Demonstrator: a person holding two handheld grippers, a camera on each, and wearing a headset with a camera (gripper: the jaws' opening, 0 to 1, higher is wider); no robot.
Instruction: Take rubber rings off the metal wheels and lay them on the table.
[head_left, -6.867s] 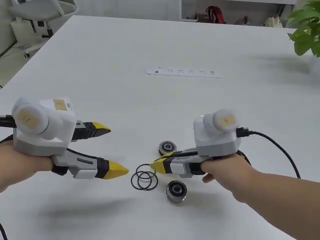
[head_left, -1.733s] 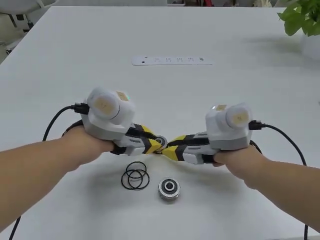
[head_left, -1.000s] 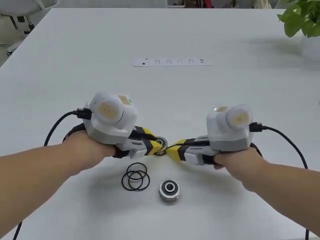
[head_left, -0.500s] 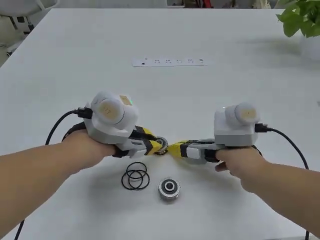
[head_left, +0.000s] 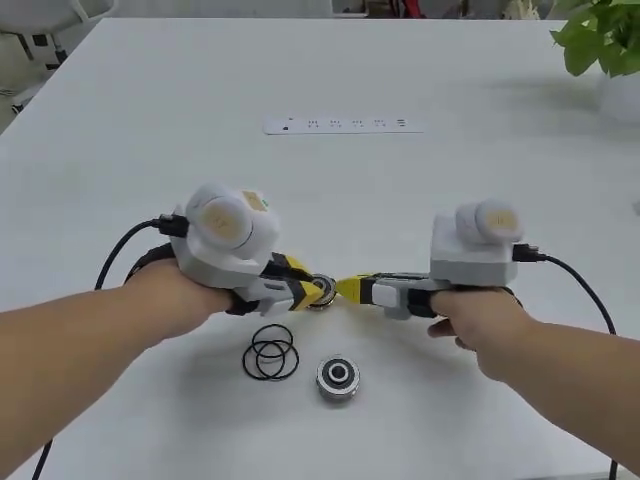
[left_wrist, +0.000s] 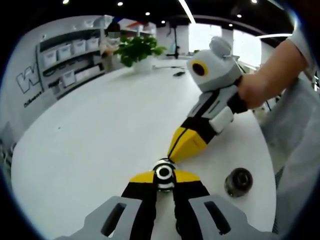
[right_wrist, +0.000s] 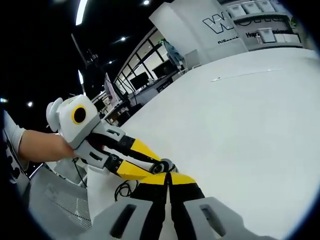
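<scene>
1. Pinching a small metal wheel (left_wrist: 164, 172) between its yellow tips, the left gripper (head_left: 308, 292) is held just above the table (head_left: 200, 130).
2. The right gripper (head_left: 349, 290) is pointed at the wheel from the other side. Its jaws are pressed together, and their tips are touching the wheel's edge. Whether a rubber ring is caught between them cannot be told, because it is too small to be seen.
3. A few thin black rubber rings (head_left: 270, 356) are laid in a little pile on the table, near the grippers and closer to the person.
4. A second wheel (head_left: 338, 377) is set on the table just beside the pile. It is not touched by either gripper.
5. The metal wheel is judged to be hard, smooth and heavy for its size. It can slip or spin if it is squeezed too softly, so a firm hold is needed. It is best held where the ring is not covered.
6. A rubber ring is judged to be soft, light and stretchy. It is best caught at the wheel's edge and pulled off sideways. It can snap back or jump away if it is let go while it is stretched.
</scene>
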